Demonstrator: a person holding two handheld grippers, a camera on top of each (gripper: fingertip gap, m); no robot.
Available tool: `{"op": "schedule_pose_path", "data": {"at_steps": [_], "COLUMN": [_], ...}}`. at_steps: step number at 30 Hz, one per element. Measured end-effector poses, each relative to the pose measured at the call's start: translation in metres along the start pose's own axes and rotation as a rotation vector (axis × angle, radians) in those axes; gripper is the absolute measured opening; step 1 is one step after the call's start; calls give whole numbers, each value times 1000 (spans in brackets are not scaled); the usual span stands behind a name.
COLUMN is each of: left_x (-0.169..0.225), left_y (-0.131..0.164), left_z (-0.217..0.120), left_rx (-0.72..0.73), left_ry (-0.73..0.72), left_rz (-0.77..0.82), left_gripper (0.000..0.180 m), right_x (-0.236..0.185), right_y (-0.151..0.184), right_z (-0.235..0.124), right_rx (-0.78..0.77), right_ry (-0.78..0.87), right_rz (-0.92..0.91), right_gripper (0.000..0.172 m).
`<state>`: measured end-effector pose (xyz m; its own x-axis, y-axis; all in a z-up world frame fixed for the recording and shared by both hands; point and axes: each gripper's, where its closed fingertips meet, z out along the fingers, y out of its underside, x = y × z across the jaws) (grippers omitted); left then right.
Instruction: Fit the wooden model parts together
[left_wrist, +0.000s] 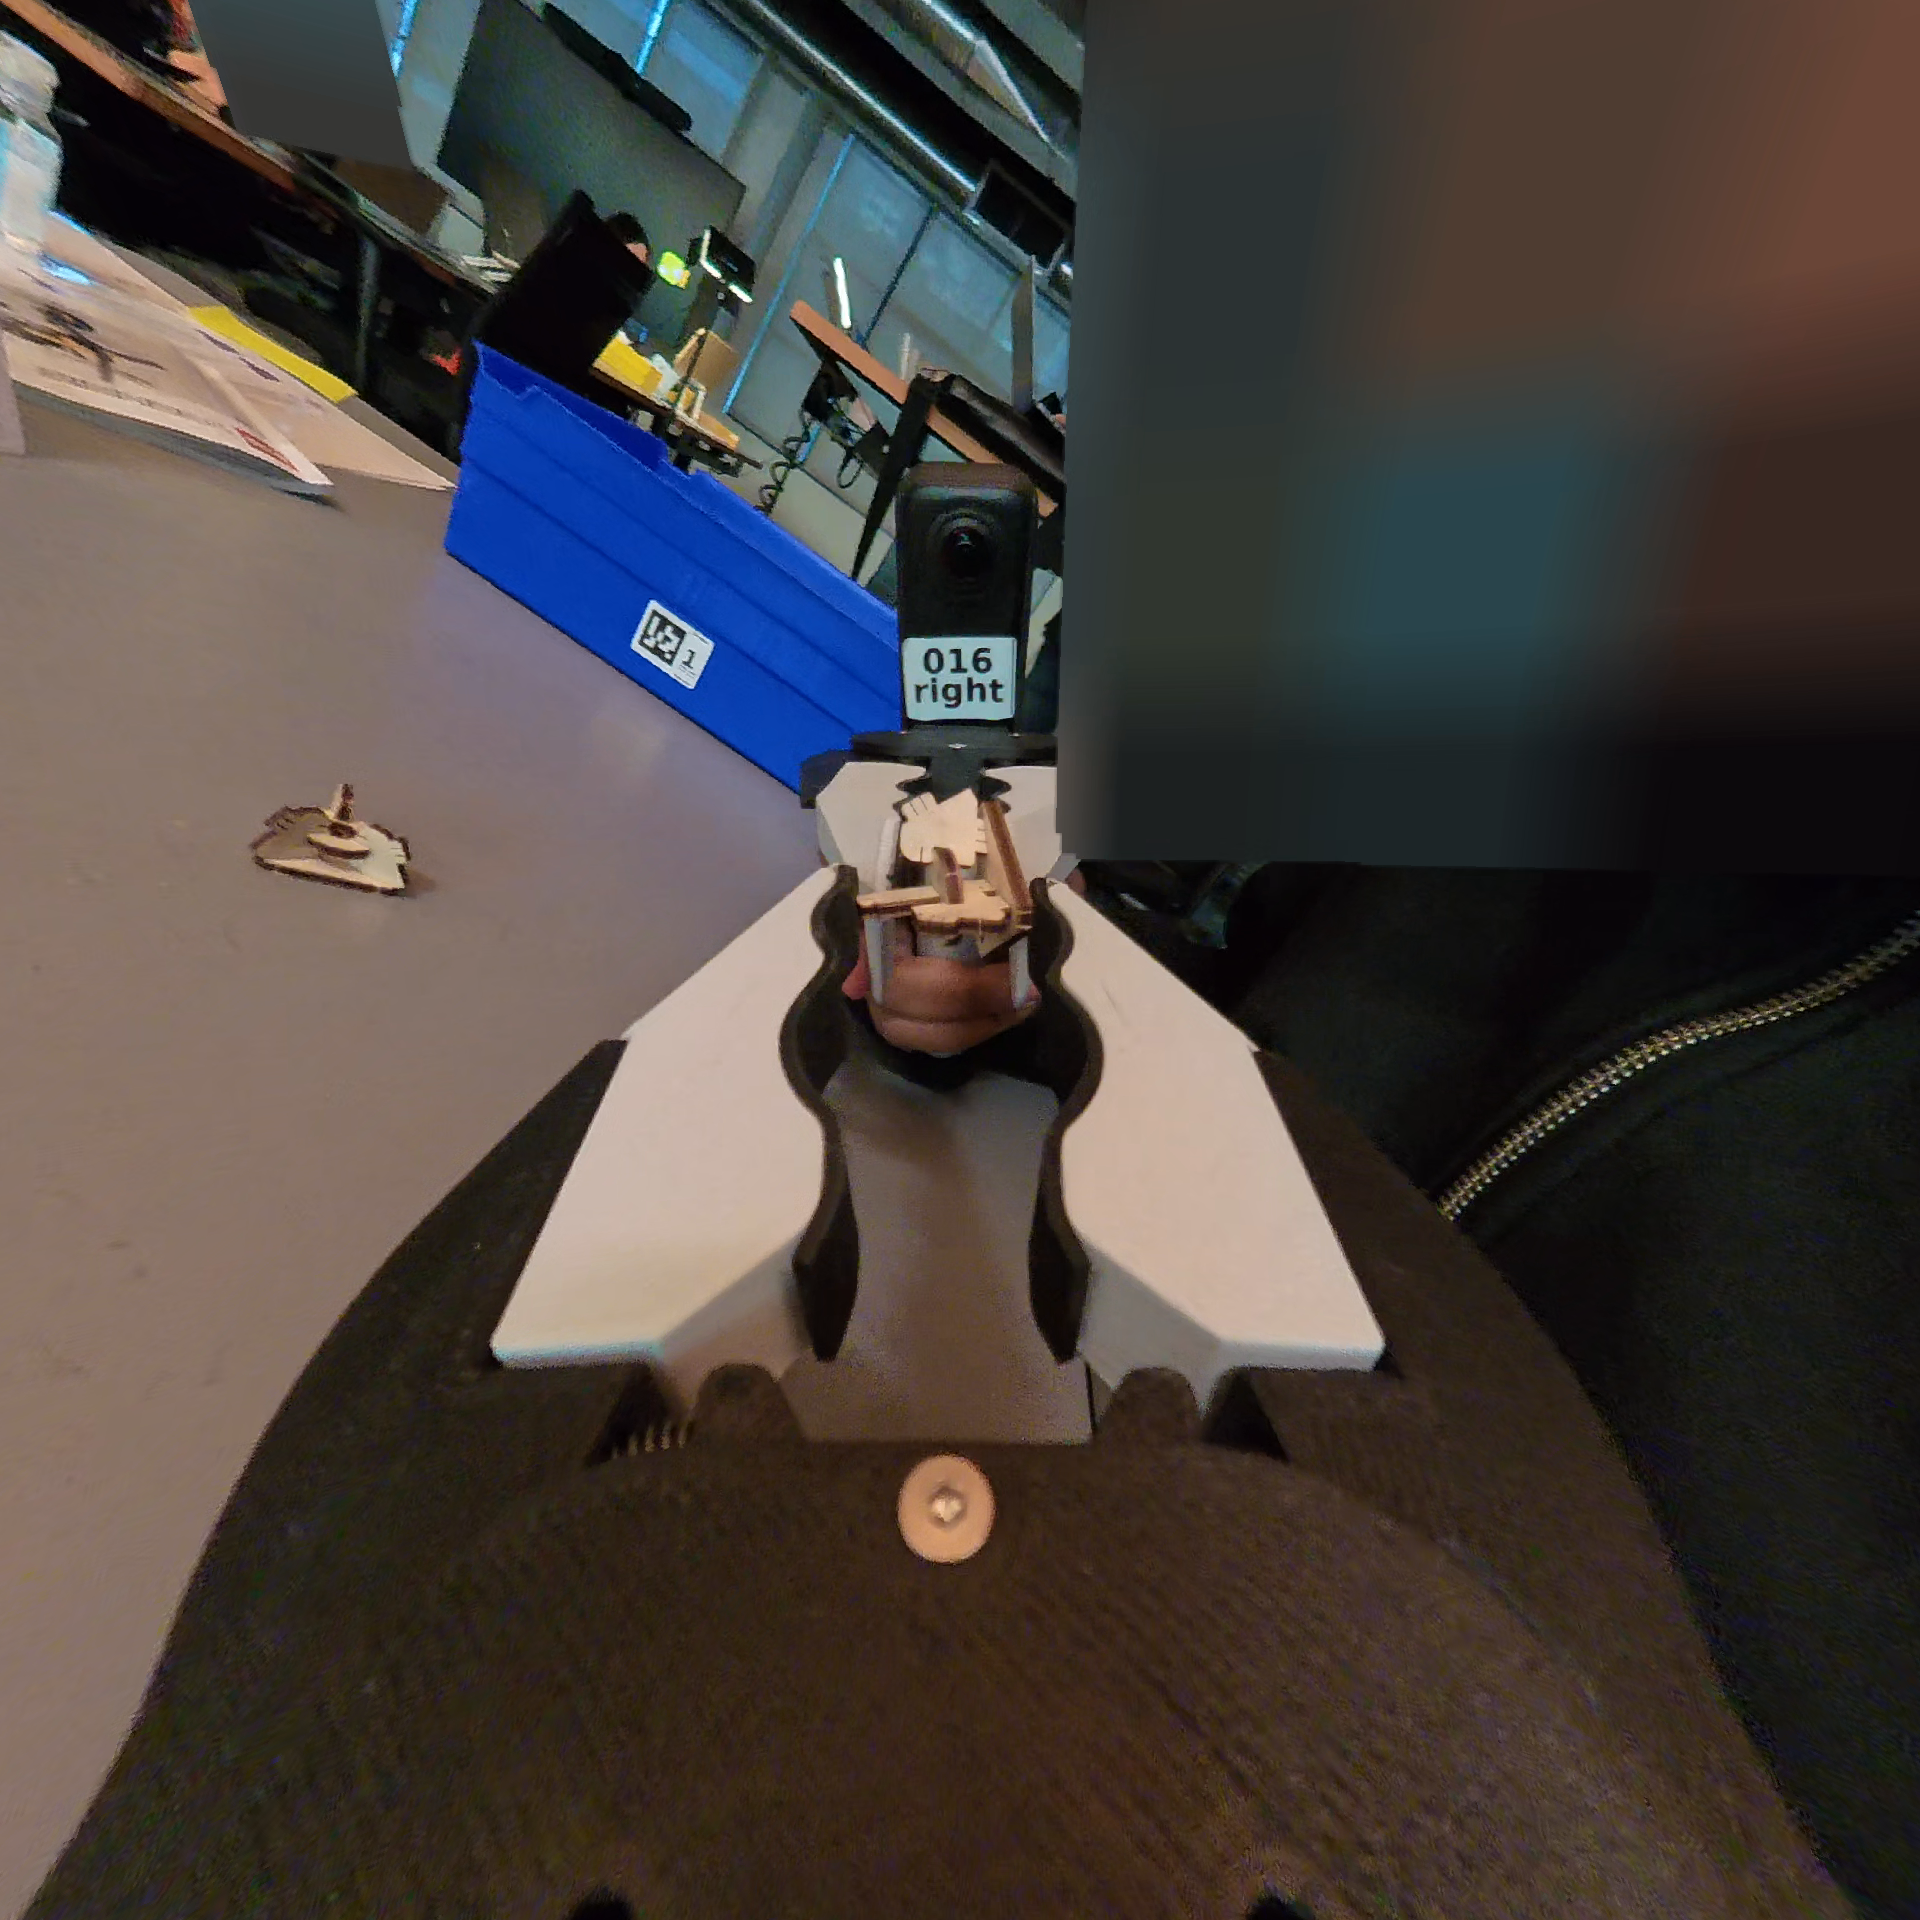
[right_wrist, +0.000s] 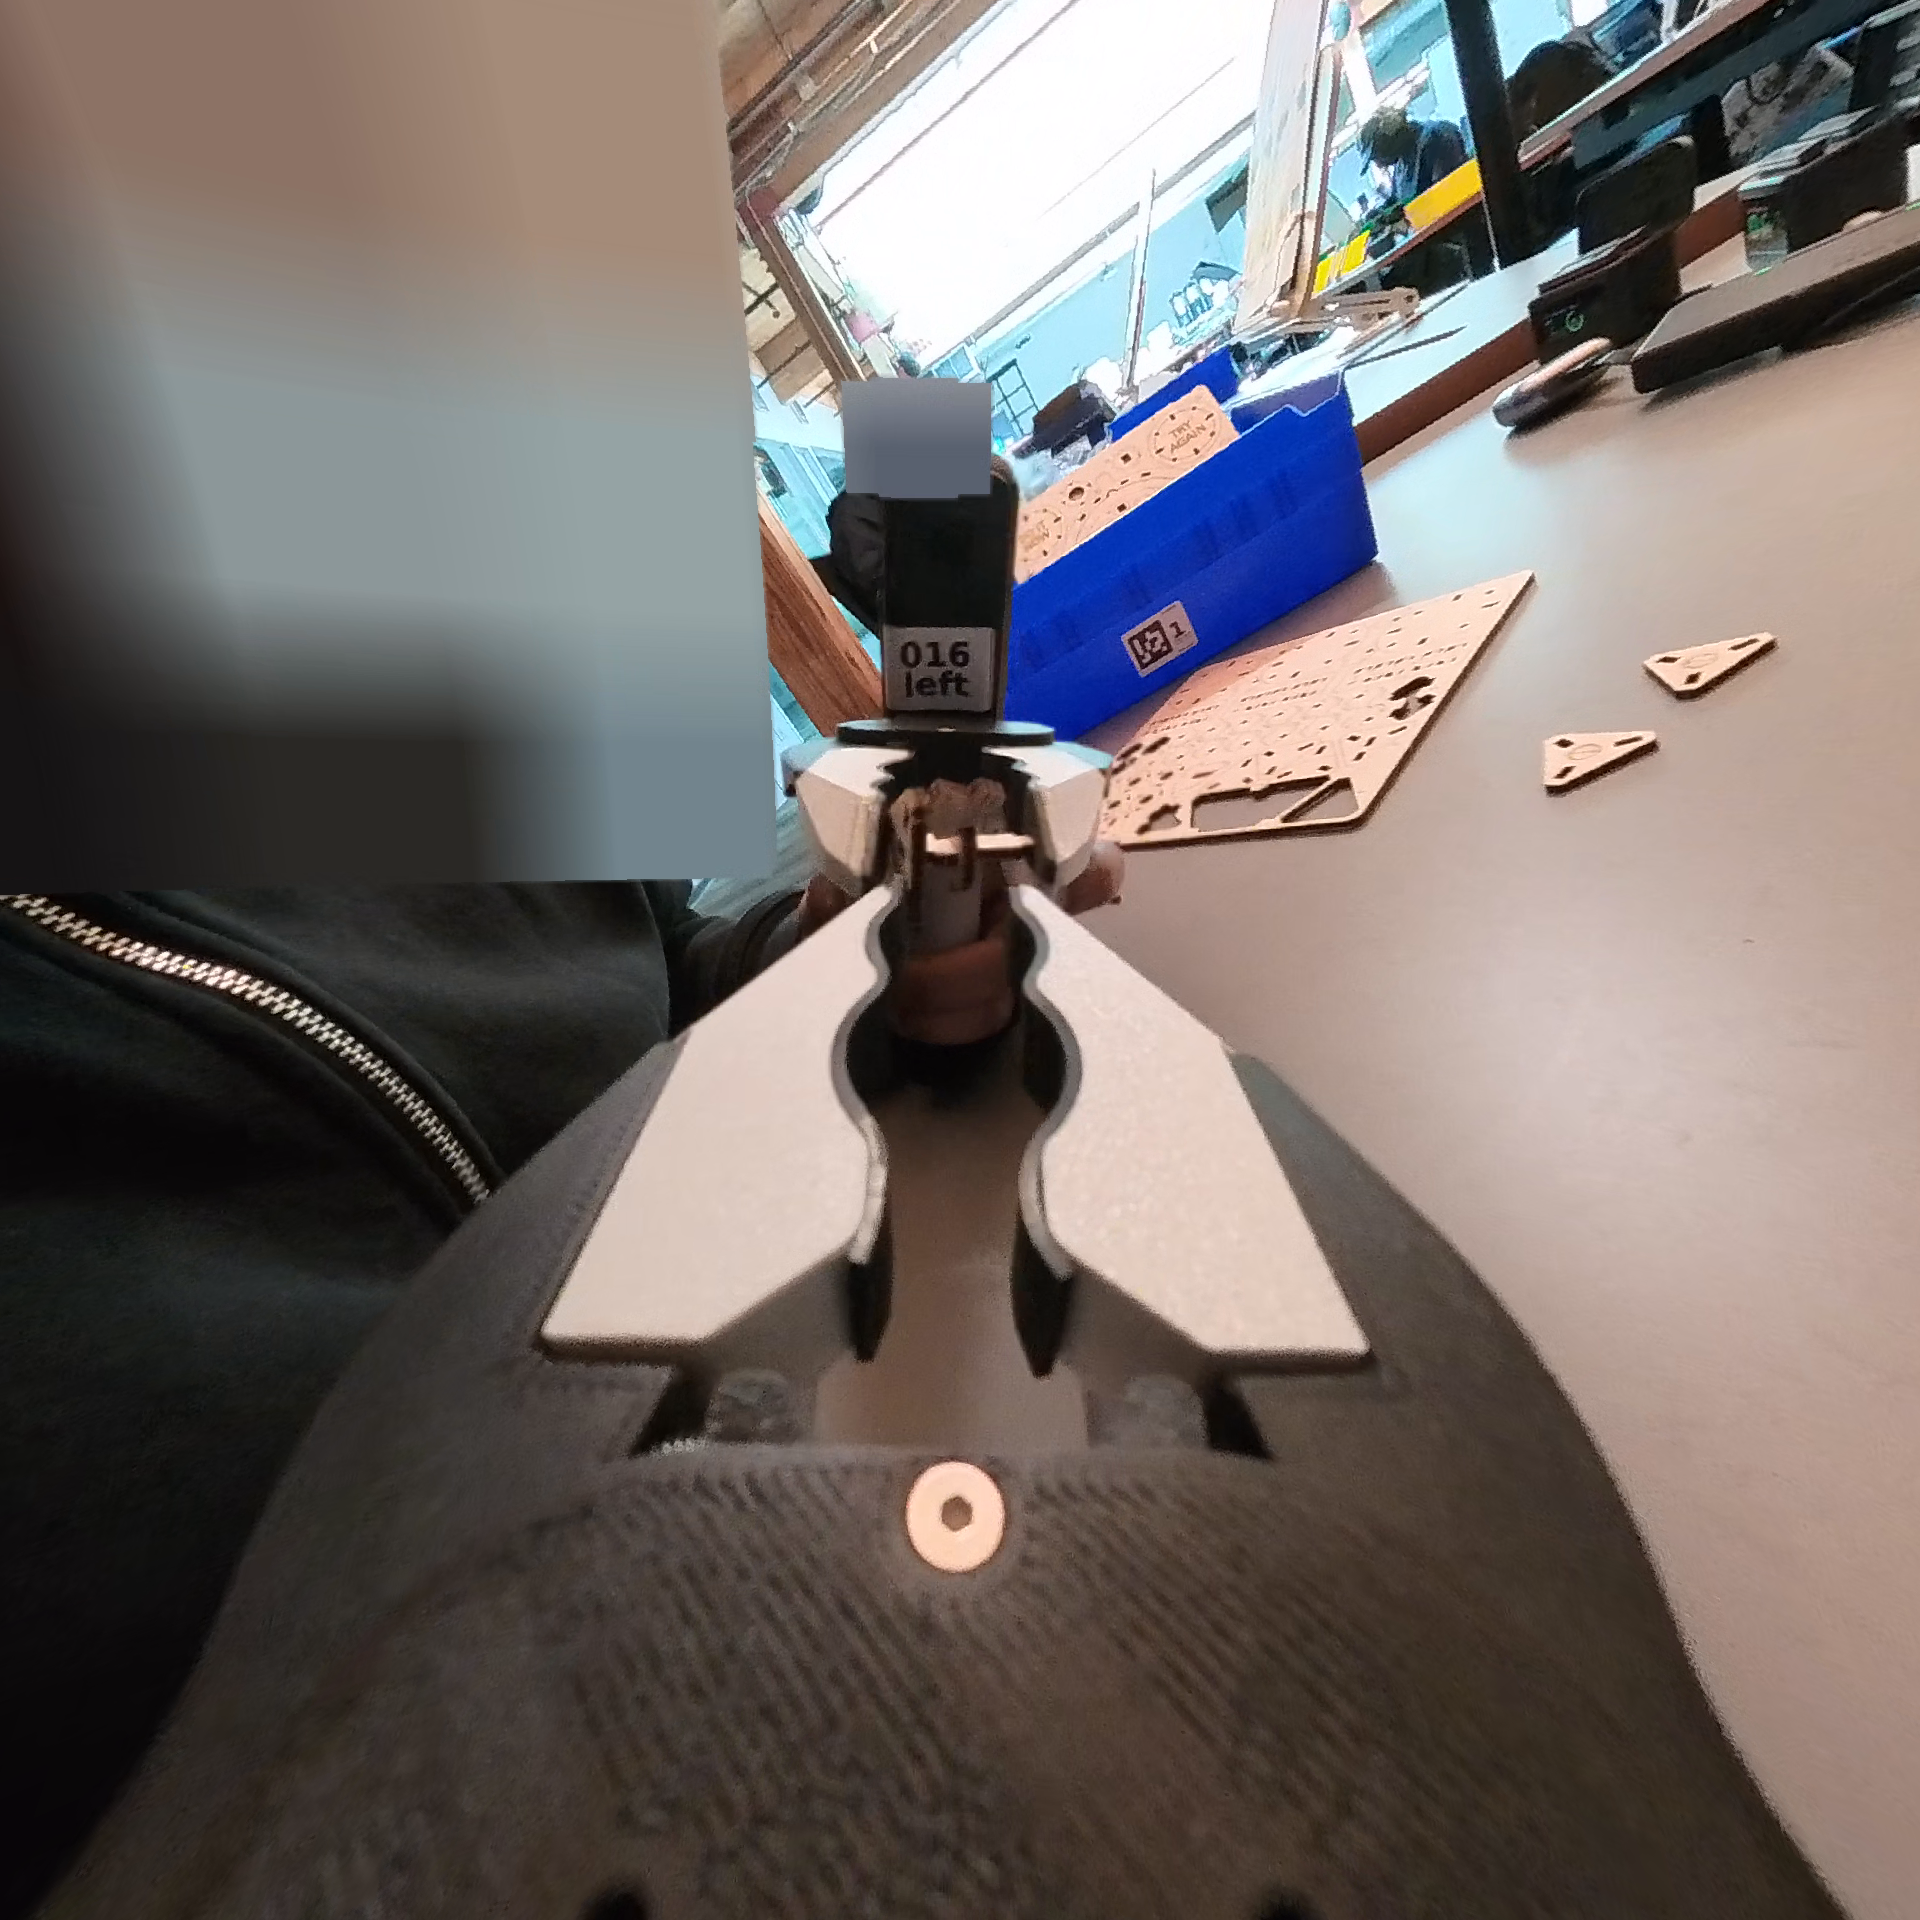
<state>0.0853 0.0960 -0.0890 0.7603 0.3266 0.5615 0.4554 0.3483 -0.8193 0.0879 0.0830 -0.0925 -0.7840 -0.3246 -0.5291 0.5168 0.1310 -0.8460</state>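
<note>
My two grippers face each other tip to tip above the grey table (left_wrist: 260, 1091). Between them is a small assembly of light laser-cut wooden pieces (left_wrist: 940, 894), with toothed flat parts and a slanted strip. My left gripper (left_wrist: 945, 914) is shut on it, its black-lined fingers hugging both sides. The assembly also shows in the right wrist view (right_wrist: 951, 842), sitting in the left gripper's white fingers (right_wrist: 847, 821). My right gripper (right_wrist: 956, 914) is shut on the near end of the same assembly. A hand shows behind the tips in both views.
A blue bin (left_wrist: 623, 561) with a tag stands behind; in the right wrist view it (right_wrist: 1226, 540) holds wooden sheets. A small wooden part (left_wrist: 332, 842) lies at the left. A punched wooden sheet (right_wrist: 1320, 707) and two triangular pieces (right_wrist: 1709, 660) lie at the right. Booklets (left_wrist: 156, 384); a person's dark zipped jacket (right_wrist: 208, 1091).
</note>
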Motion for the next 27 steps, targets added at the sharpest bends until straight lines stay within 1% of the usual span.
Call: {"op": "schedule_pose_path", "data": {"at_steps": [4,8,12,17,20,24,27], "left_x": [-2,0,1,1,1,3,10], "left_y": [1,2,3,5,6,8,16], "left_z": [0,1,1,2,1,0,-1], "left_rx": [-3,-11,-23,-38,-45,-71,-140], "left_ry": [-32,-16,-21,4,11,26,69], "left_rz": [40,45,81,47,31,50,88], "left_gripper": [29,29,29,32,35,35,28], "right_x": [-5,-8,-9,-12,-13,-15,-19], "right_y": [-1,-3,0,3,7,10,11], "right_z": [0,-1,-2,-4,-5,-10,-14], "right_rx": [18,32,-5,-35,-90,-181,-219], "right_ry": [-22,-20,-7,10,34,68,54], "right_rz": [1,-56,-116,-197,-298,-446,-510], "right_gripper": [0,0,0,0,0,1,1]}}
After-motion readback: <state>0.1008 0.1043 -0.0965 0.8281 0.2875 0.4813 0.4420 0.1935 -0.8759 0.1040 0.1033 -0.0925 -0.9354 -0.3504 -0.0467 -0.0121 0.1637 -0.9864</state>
